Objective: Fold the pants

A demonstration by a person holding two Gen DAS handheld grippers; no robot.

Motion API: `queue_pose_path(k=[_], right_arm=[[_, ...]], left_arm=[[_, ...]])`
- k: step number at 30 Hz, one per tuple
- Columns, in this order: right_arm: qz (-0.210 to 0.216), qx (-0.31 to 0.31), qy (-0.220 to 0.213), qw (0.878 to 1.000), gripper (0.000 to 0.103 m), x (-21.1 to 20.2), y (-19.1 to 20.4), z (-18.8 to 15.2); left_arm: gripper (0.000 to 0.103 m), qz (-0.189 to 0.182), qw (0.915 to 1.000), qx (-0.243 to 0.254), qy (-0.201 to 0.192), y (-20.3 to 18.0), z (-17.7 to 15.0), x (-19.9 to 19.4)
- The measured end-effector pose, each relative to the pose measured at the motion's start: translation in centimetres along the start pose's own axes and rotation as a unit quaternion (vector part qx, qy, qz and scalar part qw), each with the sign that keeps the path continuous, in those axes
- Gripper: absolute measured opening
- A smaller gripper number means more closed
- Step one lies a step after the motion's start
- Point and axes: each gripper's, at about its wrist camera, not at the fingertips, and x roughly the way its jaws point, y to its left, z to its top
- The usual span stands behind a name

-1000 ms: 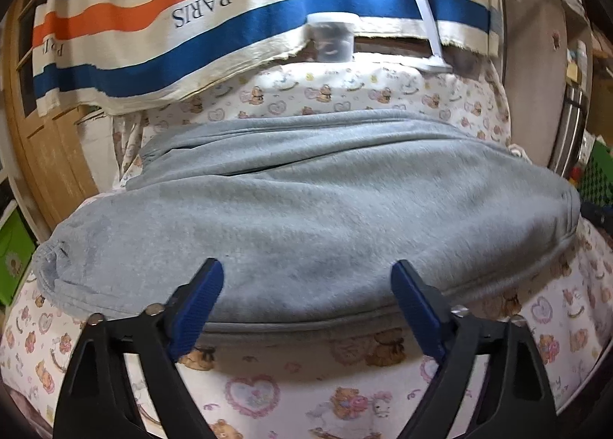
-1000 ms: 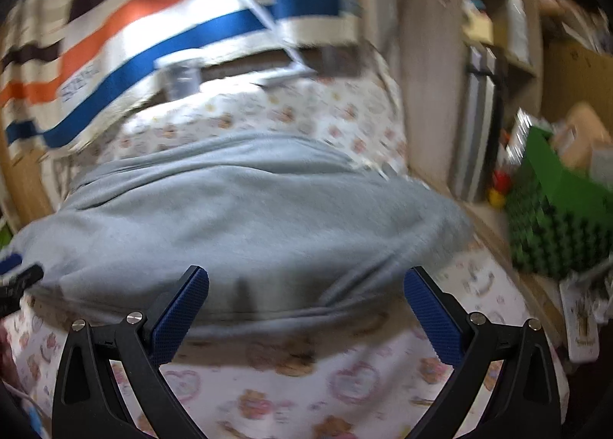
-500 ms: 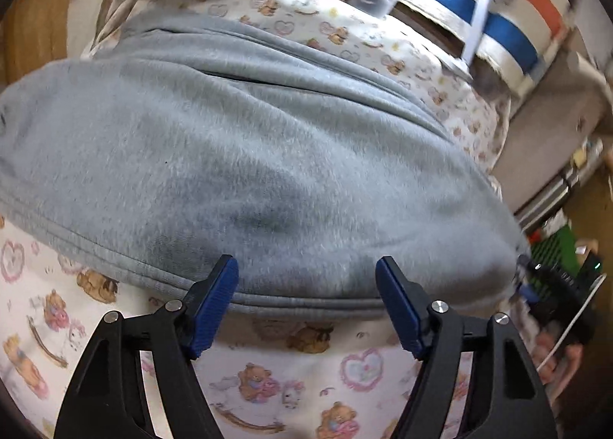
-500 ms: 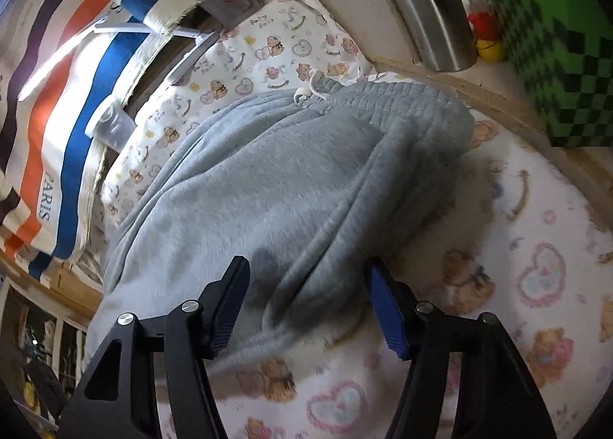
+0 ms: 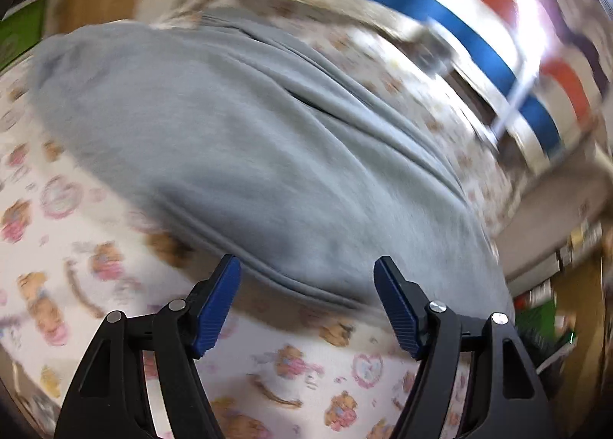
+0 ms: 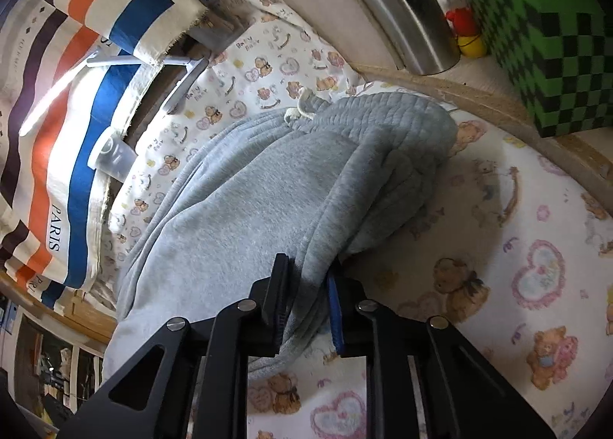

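Observation:
Grey sweatpants (image 5: pixel 249 155) lie folded lengthwise on a bear-print sheet (image 5: pixel 76 266). My left gripper (image 5: pixel 306 297) is open just short of their near seamed edge, with nothing between its blue pads. In the right wrist view the sweatpants (image 6: pixel 249 209) bunch up near the ribbed waistband, where a white drawstring (image 6: pixel 302 109) shows. My right gripper (image 6: pixel 306 297) is closing its jaws on a thick fold of the grey fabric, and both pads press on it. The left wrist view is motion-blurred.
A striped cloth (image 6: pixel 84 132) printed PARIS hangs behind the sheet (image 6: pixel 517 247), with a clear plastic cup (image 6: pixel 111 159) and a lit lamp bar below it. A green checkered box (image 6: pixel 555 36) and a metal cylinder (image 6: pixel 402 10) stand past the wooden edge on the right.
The right gripper dropped to the pants near the waistband, rolled, and closed from wide open onto a fold of the fabric. The left gripper rolled, slid along the near edge and narrowed a little.

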Motion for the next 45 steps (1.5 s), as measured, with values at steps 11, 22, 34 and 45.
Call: queue_pose_path(k=[11,22,34,45], right_arm=[[-0.009,-0.046,-0.033,0.998,0.019,-1.4,2.0,0.2],[-0.070,-0.099,-0.031,0.992,0.019,-1.3,2.8,-0.8],[-0.053,-0.062,0.004,0.997,0.046,-3.5,1.6,-2.8],[-0.048,-0.010,0.024,0.999,0.059,-0.8,0.7,-2.3]], left_arm=[[0.073,-0.037,0.9895,-0.139,0.015,2.8,1.0,1.5],[0.010,0.028,0.9983,-0.047,-0.022,0.7,0.2,0.9],[0.008,0.042,0.9970,0.046,-0.046,-0.5,-0.2,-1.1],[0.008,0.057,0.9931,0.086,-0.056,-1.1,-0.6,-1.3]])
